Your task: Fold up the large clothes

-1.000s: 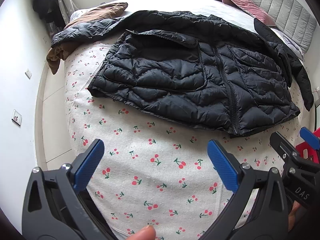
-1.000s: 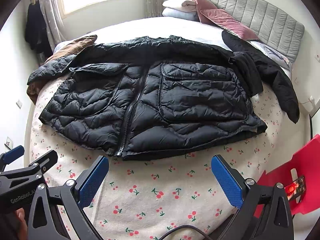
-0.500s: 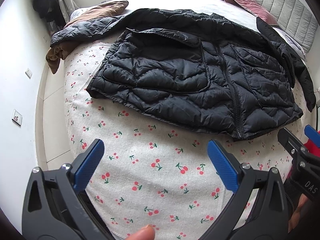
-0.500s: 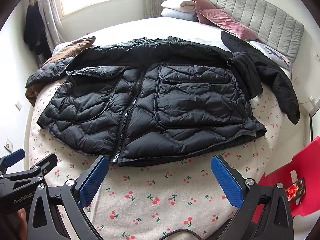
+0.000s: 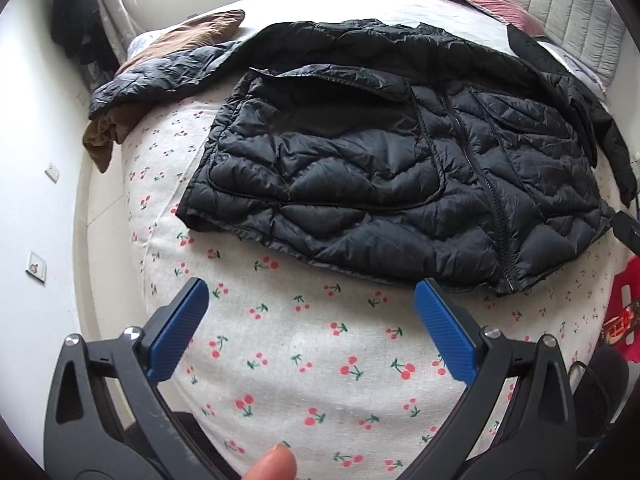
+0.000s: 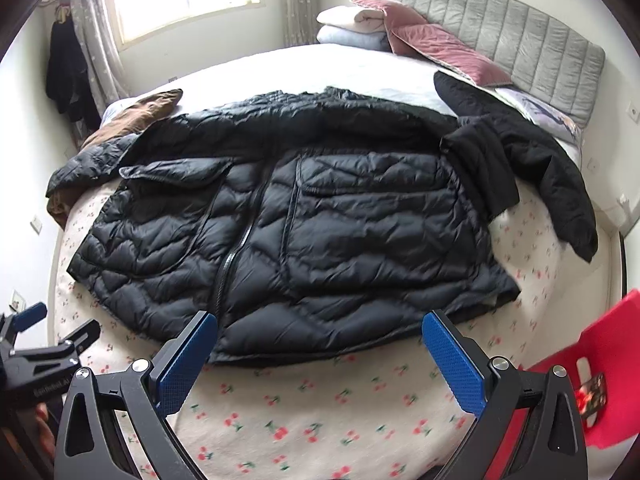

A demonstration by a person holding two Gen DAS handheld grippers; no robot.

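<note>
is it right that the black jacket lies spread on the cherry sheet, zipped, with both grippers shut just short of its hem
Not quite: both grippers are open, not shut. The left wrist view shows the left gripper with jaws wide apart, the right wrist view the right gripper likewise. The jacket does lie spread, zipped, on the sheet.

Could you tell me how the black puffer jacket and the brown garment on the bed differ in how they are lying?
The black puffer jacket is spread flat, front up and zipped, across the cherry-print sheet; the brown garment is bunched at the bed's far left edge. The jacket shows fully, while the brown garment is partly covered by the jacket's sleeve. The jacket is quilted and shiny; the brown garment looks matte. Both lie on the bed, untouched by either gripper.
</note>
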